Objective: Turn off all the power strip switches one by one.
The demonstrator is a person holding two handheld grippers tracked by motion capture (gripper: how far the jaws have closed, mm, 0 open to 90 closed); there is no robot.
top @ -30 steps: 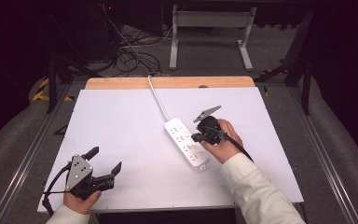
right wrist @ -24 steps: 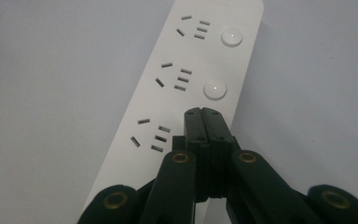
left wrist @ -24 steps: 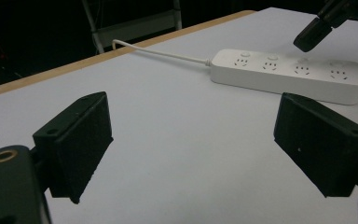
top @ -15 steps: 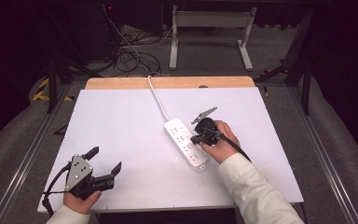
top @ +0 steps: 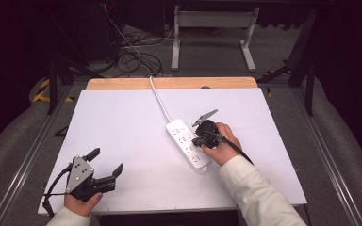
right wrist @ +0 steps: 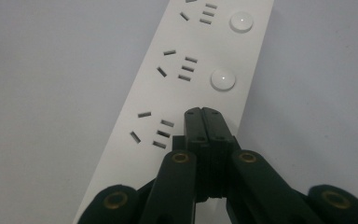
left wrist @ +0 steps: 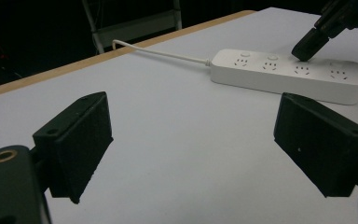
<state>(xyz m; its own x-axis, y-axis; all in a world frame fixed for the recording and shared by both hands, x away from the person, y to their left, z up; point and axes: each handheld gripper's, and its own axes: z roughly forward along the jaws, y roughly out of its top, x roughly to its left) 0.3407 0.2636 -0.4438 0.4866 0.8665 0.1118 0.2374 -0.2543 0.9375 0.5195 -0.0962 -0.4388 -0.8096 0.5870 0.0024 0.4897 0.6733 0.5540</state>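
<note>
**A:** Where's your right gripper [top: 199, 140] now?

**B:** Lower centre-right of the high view, tips on the power strip [top: 187, 143]. My jaws are pressed together with nothing between them. I'm using them as a single poking tip.

**A:** And the strip itself?

**B:** It lies flat on the white table [top: 122, 122], just right of centre in the high view. Its long axis runs diagonally from upper left to lower right, and its cord [top: 159, 98] trails off toward the top of the frame. My right hand [top: 221, 143] is on it; my left gripper [top: 104, 165] sits far off at lower left, jaws wide apart and holding nothing.

**A:** So what does the move turn on?

**B:** The row of round buttons [right wrist: 223, 79] along one edge. In the right gripper view the strip runs up the frame, with my closed tip [right wrist: 203, 113] sitting right where the third button in that row should be. I can't tell whether I'm actually pressing it; my jaws cover the spot.

**A:** Any help from the other camera?

**B:** The left gripper view shows it from the side, upper right of the frame: the right gripper [left wrist: 304, 50] angling down onto the strip's [left wrist: 284, 74] top face.
</note>
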